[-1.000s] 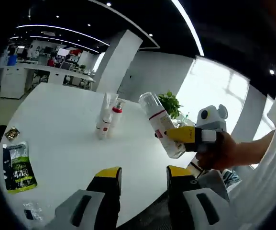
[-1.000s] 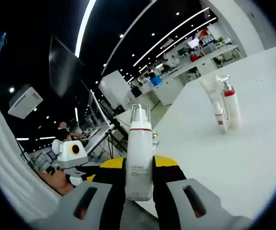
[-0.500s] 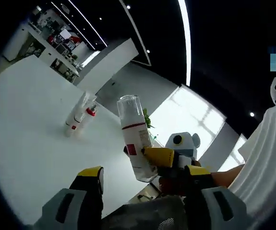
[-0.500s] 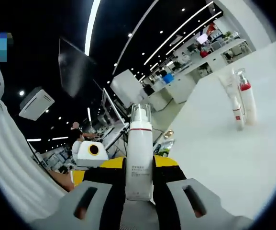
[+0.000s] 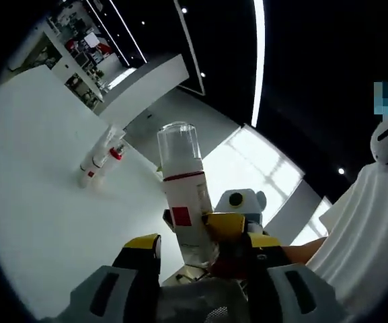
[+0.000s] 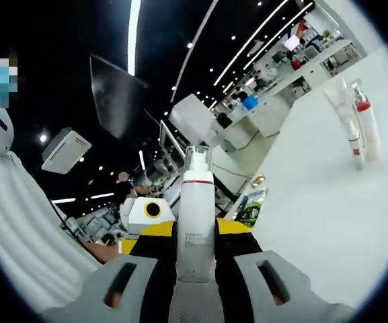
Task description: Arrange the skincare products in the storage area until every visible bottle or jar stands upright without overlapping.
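right hand-held gripper (image 6: 195,245): jaws closed on pump bottle (image 6: 196,222), clamping its lower body from both sides (yellow tips flush against it).
pump bottle: white, clear cap, red band under cap; held up off the worktop, in line with the jaws; also seen from left gripper view (image 5: 183,202), red label square facing that camera.
left hand-held gripper (image 5: 204,252): jaws apart, gripping nothing; pump bottle and right hand-held gripper (image 5: 230,225) sit just past its tips.
worktop (image 6: 328,202): white, bare near the grippers.
two other bottles: standing upright, just beside each other, well apart from held bottle; tall white tube (image 6: 345,118) and red-collared bottle (image 6: 367,128) (contact between them unclear).
green packet (image 6: 249,207): near worktop edge.
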`<state>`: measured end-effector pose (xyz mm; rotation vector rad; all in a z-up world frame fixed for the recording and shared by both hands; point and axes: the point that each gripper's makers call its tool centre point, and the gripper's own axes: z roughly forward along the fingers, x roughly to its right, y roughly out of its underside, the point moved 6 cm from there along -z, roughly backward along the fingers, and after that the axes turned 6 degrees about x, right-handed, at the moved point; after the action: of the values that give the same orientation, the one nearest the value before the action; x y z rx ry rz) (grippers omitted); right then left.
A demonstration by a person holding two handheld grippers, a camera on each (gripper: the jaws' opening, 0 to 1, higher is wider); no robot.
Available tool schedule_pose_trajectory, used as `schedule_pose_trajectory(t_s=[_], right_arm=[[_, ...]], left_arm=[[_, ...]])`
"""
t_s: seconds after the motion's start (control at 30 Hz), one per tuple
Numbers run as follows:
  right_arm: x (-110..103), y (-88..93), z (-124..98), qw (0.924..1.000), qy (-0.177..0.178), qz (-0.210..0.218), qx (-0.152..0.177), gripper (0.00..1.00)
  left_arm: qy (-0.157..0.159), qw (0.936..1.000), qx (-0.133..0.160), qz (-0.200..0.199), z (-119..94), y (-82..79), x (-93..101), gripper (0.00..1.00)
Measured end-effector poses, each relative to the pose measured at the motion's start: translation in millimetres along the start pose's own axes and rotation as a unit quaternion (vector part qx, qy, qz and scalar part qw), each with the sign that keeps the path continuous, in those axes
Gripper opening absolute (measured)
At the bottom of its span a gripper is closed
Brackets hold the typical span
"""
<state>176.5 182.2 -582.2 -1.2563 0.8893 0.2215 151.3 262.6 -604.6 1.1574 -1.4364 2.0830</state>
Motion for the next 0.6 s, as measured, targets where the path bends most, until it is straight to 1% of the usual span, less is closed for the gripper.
schedule_pose_trajectory(t_s=[0.07, 0.1, 0.13, 0.17, 0.2, 0.27, 0.3, 0.33, 0.37, 0.4, 0.43, 0.5, 0.57, 0.6], right_arm=[[-1, 1.6, 0, 0.9998, -0.007, 0.019, 0.003, 0.19], [-2, 2.7, 0, 0.9995, -0.012, 0.028, 0.003, 0.19], [-3, 1.9, 0, 0.9991, -0.018, 0.037, 0.009, 0.19], [-4, 1.7, -1, 0.9985, -0.021, 0.049, 0.011, 0.19], [-5, 0.0, -2, 0.9968, -0.030, 0.072, 0.019, 0.19], [-3, -2.3, -3, 0.9944, -0.033, 0.096, 0.028, 0.19], [-3, -3.6, -4, 0.9934, -0.035, 0.104, 0.034, 0.19], [-6, -4.7, -5, 0.9913, -0.048, 0.117, 0.038, 0.19], [-9, -3.6, -6, 0.9904, -0.057, 0.122, 0.032, 0.19], [-8, -1.3, -5, 0.9927, -0.050, 0.107, 0.026, 0.19], [-9, -0.6, -5, 0.9934, -0.050, 0.101, 0.024, 0.19], [-10, -0.6, -4, 0.9934, -0.051, 0.099, 0.024, 0.19], [-11, -0.1, -4, 0.9937, -0.057, 0.093, 0.023, 0.19], [-14, 0.7, -3, 0.9944, -0.064, 0.082, 0.018, 0.19]], left_arm=[[0.019, 0.9998, -0.003, -0.010, 0, 0.8, 4.1, 0.45], [0.032, 0.9993, -0.006, -0.018, 0, 1.5, 7.0, 0.41], [0.030, 0.9993, -0.011, -0.020, -1, 2.4, 6.9, 0.41], [0.030, 0.9993, -0.009, -0.019, -1, 2.1, 6.3, 0.40], [0.034, 0.9992, -0.009, -0.018, -1, 2.1, 6.4, 0.40], [0.044, 0.9988, -0.008, -0.020, -1, 1.8, 8.6, 0.38], [0.039, 0.9991, -0.012, -0.014, -1, 2.7, 7.2, 0.32], [0.031, 0.9994, -0.017, -0.002, -3, 3.4, 3.5, 0.25], [0.030, 0.9994, -0.015, 0.003, -3, 2.6, 2.3, 0.24], [0.039, 0.9989, -0.015, -0.022, -3, 1.0, 5.5, 0.24], [0.041, 0.9985, -0.016, -0.031, -3, 1.1, 5.7, 0.23], [0.044, 0.9986, -0.017, -0.023, -3, 1.2, 6.7, 0.23], [0.047, 0.9982, -0.020, -0.031, -5, 0.3, 7.5, 0.22], [0.048, 0.9978, -0.024, -0.040, -7, 0.5, 7.5, 0.21]])
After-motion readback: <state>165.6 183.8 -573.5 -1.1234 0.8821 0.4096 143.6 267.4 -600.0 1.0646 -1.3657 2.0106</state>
